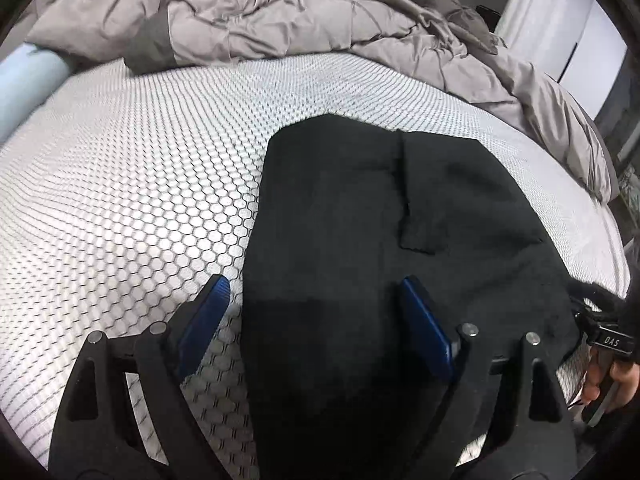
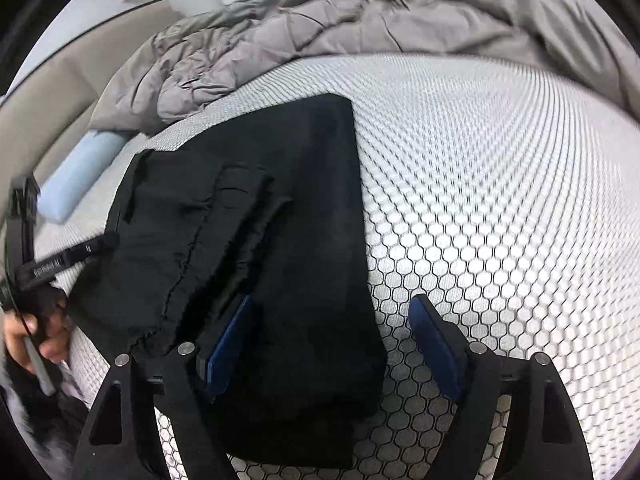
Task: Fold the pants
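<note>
The black pants (image 1: 380, 240) lie on the bed, on a white mattress (image 1: 140, 184) that has a pattern of small dark hexagons, and they are already folded into a compact, thick bundle with several layers one over the other. In the left wrist view a small flap or pocket edge shows on the upper layer, and the bundle runs from the middle of the picture down to the lower edge. The left gripper (image 1: 316, 312) hangs over the near part of the pants with its fingers spread wide and released: the blue pad of one finger (image 1: 204, 316) stands over the bare mattress just beside the left edge of the cloth, the other one (image 1: 426, 320) stands over the cloth itself, and neither pad presses on it. In the right wrist view the right gripper (image 2: 332, 340) is also released, with wide fingers; one blue pad (image 2: 228, 344) is over the pants, the other (image 2: 434, 344) is over the mattress just beside the right edge of the bundle. Nothing is grasped by either gripper. At the left edge of this view a hand (image 2: 24, 336) is seen on the handle of the other gripper. Behind the pants a crumpled grey duvet (image 1: 280, 12) lies along the far side of the bed, and a pale blue roll (image 2: 80, 176) rests at the mattress edge near it.
</note>
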Tool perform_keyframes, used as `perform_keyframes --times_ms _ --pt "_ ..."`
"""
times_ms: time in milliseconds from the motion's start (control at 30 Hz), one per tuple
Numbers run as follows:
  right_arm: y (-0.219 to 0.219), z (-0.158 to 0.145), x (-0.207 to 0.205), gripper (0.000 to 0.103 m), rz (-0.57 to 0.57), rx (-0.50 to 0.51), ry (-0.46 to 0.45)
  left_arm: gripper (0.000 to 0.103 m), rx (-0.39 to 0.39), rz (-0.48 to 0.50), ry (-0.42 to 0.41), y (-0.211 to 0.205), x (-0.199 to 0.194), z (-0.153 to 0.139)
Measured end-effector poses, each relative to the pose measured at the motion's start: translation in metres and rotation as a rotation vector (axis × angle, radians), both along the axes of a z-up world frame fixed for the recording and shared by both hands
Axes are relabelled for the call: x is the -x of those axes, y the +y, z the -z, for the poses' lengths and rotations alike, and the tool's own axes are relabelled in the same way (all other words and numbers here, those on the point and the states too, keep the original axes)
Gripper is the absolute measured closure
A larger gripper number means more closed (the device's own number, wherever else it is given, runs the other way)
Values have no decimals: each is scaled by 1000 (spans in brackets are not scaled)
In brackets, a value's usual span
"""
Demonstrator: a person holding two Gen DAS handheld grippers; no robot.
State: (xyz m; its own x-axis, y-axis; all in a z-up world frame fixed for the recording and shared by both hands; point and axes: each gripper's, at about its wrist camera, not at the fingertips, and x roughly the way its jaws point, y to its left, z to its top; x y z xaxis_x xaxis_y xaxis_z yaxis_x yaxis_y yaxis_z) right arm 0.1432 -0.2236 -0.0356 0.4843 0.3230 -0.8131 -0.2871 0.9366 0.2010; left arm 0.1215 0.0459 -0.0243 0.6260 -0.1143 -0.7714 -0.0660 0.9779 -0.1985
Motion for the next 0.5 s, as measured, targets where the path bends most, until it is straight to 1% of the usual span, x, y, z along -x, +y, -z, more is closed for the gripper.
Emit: perform_keyframes --times_ms 67,100,133,167,200,233,300,333,400,500 --pt "4 -6 5 13 -6 24 -29 18 -34 -8 -40 -6 17 -10" --pt "5 -10 10 7 -1 40 -55 18 -51 -15 -62 -10 25 -14" --pt "4 -13 14 0 9 61 -75 15 -69 -16 -94 -14 33 -21" --pt "5 -17 18 0 19 83 -105 13 -83 -4 -130 -19 40 -28" --pt "6 -23 24 0 8 78 -153 8 -94 7 -161 -24 48 -35" --pt "8 -28 29 0 -5 61 -185 0 -109 19 -196 -29 57 -40" --pt "7 -36 37 0 -22 33 -220 0 -141 22 -252 -32 73 -47" --pt "6 -40 43 0 -29 18 -236 0 -148 18 -265 -34 80 -49" --pt "5 -51 55 0 -43 -13 -276 0 -126 16 -274 -35 93 -50" --pt "3 -62 74 0 -36 -72 -332 0 -77 -2 -288 -36 111 -50"
